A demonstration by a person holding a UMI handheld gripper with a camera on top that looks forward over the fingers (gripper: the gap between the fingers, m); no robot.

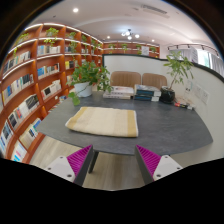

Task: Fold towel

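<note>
The cream towel (pixel 102 121) lies folded flat on the grey table (pixel 165 125), well beyond the tongs (pixel 111 160) and slightly left of their centreline. The tongs are spread wide with nothing between the pink pads (pixel 81 161). Farther off stand a potted plant (pixel 88 78), bookshelves (pixel 30 80) and beige chairs (pixel 140 82).

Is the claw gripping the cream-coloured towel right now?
No, the open claw holds nothing; the cream-coloured folded cloth towel lies beyond its fingers on the grey table.

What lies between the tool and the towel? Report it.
Only bare grey tabletop, in the gripper view. The open tool sits short of the folded cream towel.
</note>
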